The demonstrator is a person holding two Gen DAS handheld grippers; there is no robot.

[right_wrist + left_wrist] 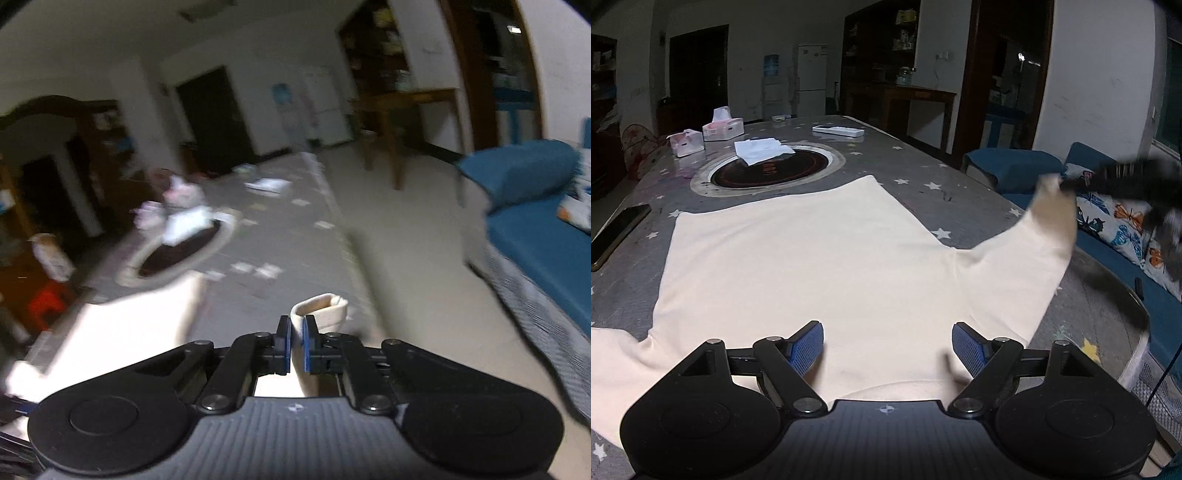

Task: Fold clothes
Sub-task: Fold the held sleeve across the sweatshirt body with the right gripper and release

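Sweater (798, 266), cream and long-sleeved, lies flat on the star-patterned surface (916, 166), its body running from the near edge toward the round inset burner (768, 170) in the middle. Its right sleeve (1027, 258) angles up and away to the right, off the surface edge, toward the blue sofa (1015, 166). The right tool (295, 347) is clamped on that sleeve's cuff (325, 310), the blue pads pressed together with the ribbed end poking out beyond them; in the left wrist view the same tool shows only as a dark blur at the sleeve's tip. The left tool (888, 350) hovers over the neckline at the near edge, jaws spread wide with nothing between them, the cloth merely below.

The fold likely turns on one line: the sleeve's long axis runs outward to the right, so the cuff would have to travel left, back across the body, to lie on the chest. The right hand is the only one placed for that. The left sleeve (617, 362) trails off at near left, untouched and closer to the left tool. Tissue boxes (722, 127), a phone (617, 236) and a remote (838, 130) sit at the far and left margins, well apart from the garment.
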